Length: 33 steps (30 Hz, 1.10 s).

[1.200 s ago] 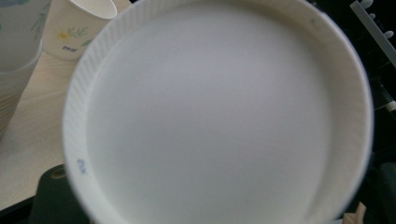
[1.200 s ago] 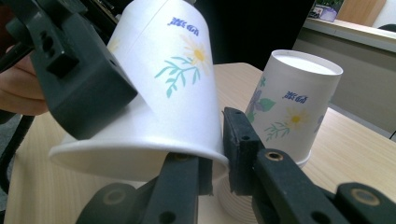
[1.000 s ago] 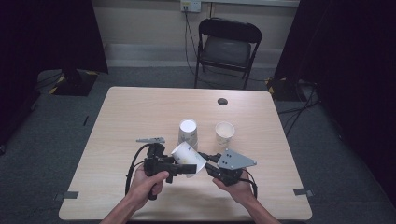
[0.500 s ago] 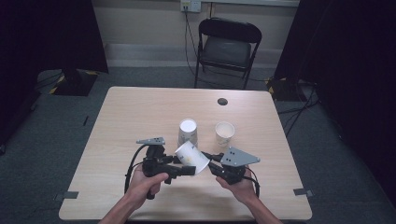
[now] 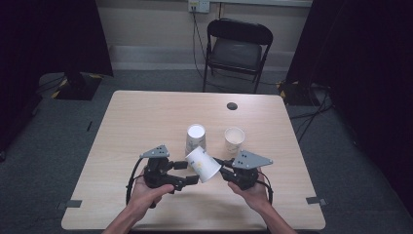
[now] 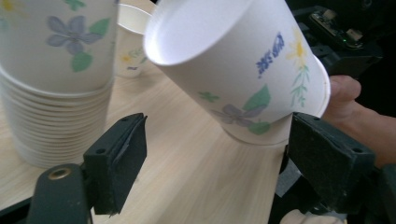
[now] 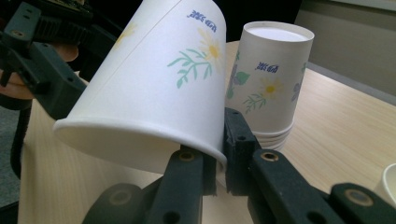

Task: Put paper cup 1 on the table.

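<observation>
Between the left gripper's (image 6: pixel 205 163) wide jaws, the right gripper (image 7: pixel 219 149) pinches the paper cup's (image 7: pixel 154 88) rim.

A white paper cup (image 5: pixel 203 164) printed with flowers hangs tilted above the table, base up and away, open rim low and pinched, just in front of an upside-down stack of like cups (image 5: pixel 195 138), with a single upright cup (image 5: pixel 234 141) standing near to the right.

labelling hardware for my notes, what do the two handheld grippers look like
Both are black. The left gripper and right gripper each carry a grey three-cornered plate on top and trail a black cable. The jaws are blocky black pads with visible screws. The forearms are bare, no sleeves.
</observation>
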{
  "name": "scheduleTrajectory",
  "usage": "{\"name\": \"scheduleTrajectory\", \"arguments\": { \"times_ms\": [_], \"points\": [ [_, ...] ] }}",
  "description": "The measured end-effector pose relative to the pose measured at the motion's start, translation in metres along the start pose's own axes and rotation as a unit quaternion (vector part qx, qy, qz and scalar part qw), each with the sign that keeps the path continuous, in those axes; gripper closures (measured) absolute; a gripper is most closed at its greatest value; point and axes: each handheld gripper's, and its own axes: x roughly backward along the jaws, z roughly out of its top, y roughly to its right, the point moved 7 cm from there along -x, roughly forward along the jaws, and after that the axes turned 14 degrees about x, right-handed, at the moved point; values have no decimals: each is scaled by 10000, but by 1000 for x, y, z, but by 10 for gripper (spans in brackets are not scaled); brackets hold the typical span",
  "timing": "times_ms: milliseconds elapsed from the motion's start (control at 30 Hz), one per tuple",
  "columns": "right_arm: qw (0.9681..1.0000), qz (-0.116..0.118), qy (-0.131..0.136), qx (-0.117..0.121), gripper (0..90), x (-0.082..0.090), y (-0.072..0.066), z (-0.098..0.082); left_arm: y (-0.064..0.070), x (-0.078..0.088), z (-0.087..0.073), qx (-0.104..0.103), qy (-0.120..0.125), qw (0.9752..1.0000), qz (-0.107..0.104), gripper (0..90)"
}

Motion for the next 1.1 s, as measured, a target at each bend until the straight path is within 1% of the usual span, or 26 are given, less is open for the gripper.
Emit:
{"name": "scheduleTrajectory", "arguments": {
  "times_ms": [100, 167, 267, 333, 367, 400, 433, 500, 533, 567, 600, 633, 667, 700, 733, 767, 800, 833, 967, 1000, 1033, 1067, 1100],
  "points": [
    [10000, 45, -38, -52, 852, 0, 0, -1, -2, 3, 2, -127, 96, 9997, 165, 204],
    [9999, 75, -61, -94, 852, -1, 0, -2, -4, 5, 3, -206, 155, 9992, 320, 203],
    [9997, 119, -89, -168, 852, 0, 1, -3, -6, 6, 4, -249, 206, 9988, 379, 203],
    [9997, 128, -107, -179, 853, 0, 1, -4, -7, 6, 4, -318, 223, 9981, 476, 203],
    [9996, 129, -119, -207, 852, 0, 1, -4, -8, 6, 4, -384, 247, 9975, 538, 206],
    [9996, 129, -118, -211, 852, 0, 2, -4, -9, 6, 3, -417, 270, 9971, 571, 245],
    [9996, 119, -130, -204, 852, 0, 2, -5, -10, 6, 4, -435, 309, 9965, 636, 257],
    [9996, 137, -149, -190, 852, 1, 3, -5, -12, 7, 3, -490, 298, 9953, 775, 256],
    [9996, 139, -163, -206, 852, 1, 3, -6, -13, 7, 3, -519, 293, 9949, 811, 257],
    [9995, 141, -188, -223, 852, 1, 4, -6, -14, 7, 3, -497, 273, 9946, 872, 256],
    [9994, 142, -200, -236, 852, 1, 5, -7, -15, 7, 3, -524, 253, 9939, 932, 256],
    [9993, 148, -221, -268, 852, 2, 6, -7, -15, 7, 2, -624, 189, 9936, 922, 253],
    [9992, 127, -251, -287, 852, 2, 7, -8, -15, 7, 1, -695, 128, 9929, 960, 262],
    [9991, 101, -286, -295, 852, 2, 8, -9, -15, 6, 0, -847, 148, 9909, 1032, 282],
    [9988, 107, -352, -330, 852, 2, 9, -10, -14, 6, 0, -886, 112, 9905, 1043, 284],
    [9987, 123, -361, -349, 852, 2, 9, -10, -15, 6, -1, -923, 65, 9901, 1060, 284],
    [9985, 132, -363, -379, 852, 3, 10, -11, -15, 5, -1, -981, 67, 9891, 1093, 281],
    [9984, 141, -377, -387, 852, 3, 10, -11, -16, 5, -2, -1078, 19, 9874, 1160, 278],
    [9978, 241, -420, -460, 853, 5, 10, -11, -17, 5, -3, -1205, -15, 9845, 1278, 271],
    [9975, 265, -437, -485, 853, 5, 10, -12, -17, 5, -3, -1209, -19, 9844, 1276, 270],
    [9973, 263, -464, -508, 853, 5, 11, -12, -17, 6, -3, -1257, -45, 9839, 1269, 267],
    [9969, 272, -496, -546, 854, 5, 12, -13, -17, 6, -4, -1329, -68, 9826, 1294, 264],
    [9966, 307, -494, -583, 854, 5, 12, -14, -17, 6, -4, -1364, -67, 9819, 1315, 253]
  ]
}}
